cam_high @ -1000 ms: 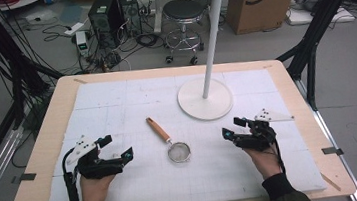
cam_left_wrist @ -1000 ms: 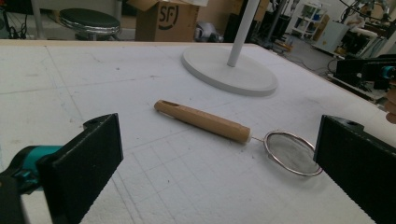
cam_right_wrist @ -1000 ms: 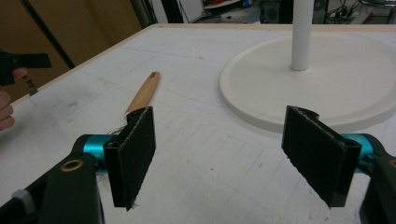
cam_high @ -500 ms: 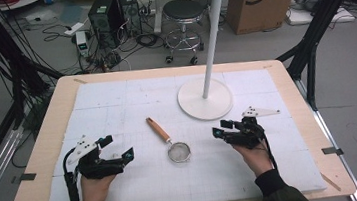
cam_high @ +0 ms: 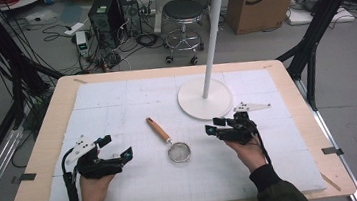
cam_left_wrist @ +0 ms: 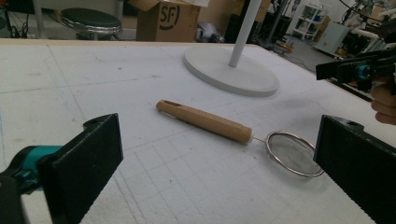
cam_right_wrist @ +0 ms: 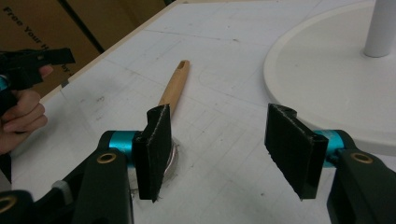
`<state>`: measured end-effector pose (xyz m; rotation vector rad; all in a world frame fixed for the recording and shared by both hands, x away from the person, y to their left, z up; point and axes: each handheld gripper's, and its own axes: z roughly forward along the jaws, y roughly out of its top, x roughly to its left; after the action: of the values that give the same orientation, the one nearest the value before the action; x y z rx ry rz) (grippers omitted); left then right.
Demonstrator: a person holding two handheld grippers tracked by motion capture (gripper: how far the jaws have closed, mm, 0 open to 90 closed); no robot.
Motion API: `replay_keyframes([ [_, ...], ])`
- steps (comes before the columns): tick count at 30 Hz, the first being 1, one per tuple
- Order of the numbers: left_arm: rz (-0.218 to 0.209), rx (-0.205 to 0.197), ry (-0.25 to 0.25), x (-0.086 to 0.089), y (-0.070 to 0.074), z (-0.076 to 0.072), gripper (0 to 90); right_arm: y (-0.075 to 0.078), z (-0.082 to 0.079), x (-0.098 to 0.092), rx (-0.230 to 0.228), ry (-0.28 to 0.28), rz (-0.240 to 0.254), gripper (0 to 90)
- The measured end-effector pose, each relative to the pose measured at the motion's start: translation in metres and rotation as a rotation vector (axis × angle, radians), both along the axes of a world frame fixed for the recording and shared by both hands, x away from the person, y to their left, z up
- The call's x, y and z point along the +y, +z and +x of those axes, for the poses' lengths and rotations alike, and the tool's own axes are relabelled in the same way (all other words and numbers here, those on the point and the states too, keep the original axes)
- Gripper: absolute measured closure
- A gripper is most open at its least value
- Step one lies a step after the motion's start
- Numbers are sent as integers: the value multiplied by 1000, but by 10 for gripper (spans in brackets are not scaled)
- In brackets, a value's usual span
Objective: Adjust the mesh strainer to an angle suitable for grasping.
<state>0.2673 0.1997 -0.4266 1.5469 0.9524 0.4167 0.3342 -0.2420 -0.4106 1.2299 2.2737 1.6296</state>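
1. The right gripper (cam_high: 222, 126) has its jaws apart and empty; the strainer (cam_high: 171, 142) lies flat on the white mat (cam_high: 116, 102), its mesh bowl (cam_right_wrist: 173, 156) just beyond and partly behind that gripper's left-hand pad in the right gripper view. Closing from here would probably catch only the thin rim, which could skid out sideways.
2. The wooden handle (cam_left_wrist: 205, 121) points away from the right fingertips, towards the far side of the mat. A pinch on the bowl alone would let the heavier handle swing and tip the strainer.
3. The stand's round base (cam_right_wrist: 327, 79) sits just outside the right-hand pad; a wide sweep could knock it.
4. The left gripper (cam_high: 118, 148) is also spread wide and empty, the strainer lying ahead between its pads. If both reach in together, they may collide.
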Motion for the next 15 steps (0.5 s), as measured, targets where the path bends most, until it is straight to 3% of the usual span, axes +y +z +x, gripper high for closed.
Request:
replay_keyframes([
  [8,-2,-6,0,1,1,0,19,1,6,11,30,42,-16,478],
  [15,-3,-9,5,1,1,0,19,-2,15,23,75,65,15,564],
])
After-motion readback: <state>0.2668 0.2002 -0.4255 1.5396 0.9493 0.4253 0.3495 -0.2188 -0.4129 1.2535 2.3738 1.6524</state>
